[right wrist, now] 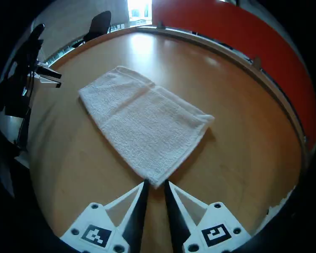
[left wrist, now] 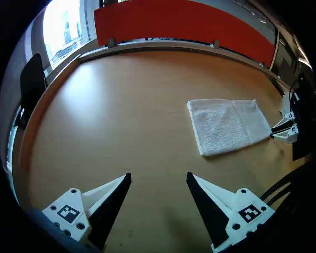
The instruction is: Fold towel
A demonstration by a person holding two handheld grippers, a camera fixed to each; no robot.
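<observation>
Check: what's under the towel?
Only the wooden table shows around the towel. It lies flat, folded; anything beneath is covered. Right claw sits at its near corner.

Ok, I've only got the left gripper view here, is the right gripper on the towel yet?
Observer: The towel's near corner sits between the right gripper's fingertips, which stand close together. I can't tell whether they press on it.
Operator: Is that corner lifted?
Observer: No, it lies flat on the table, like the rest of the towel.
Operator: And where's my left gripper from that side?
Observer: The left gripper is off beyond the towel's far corner, apart from it.
</observation>
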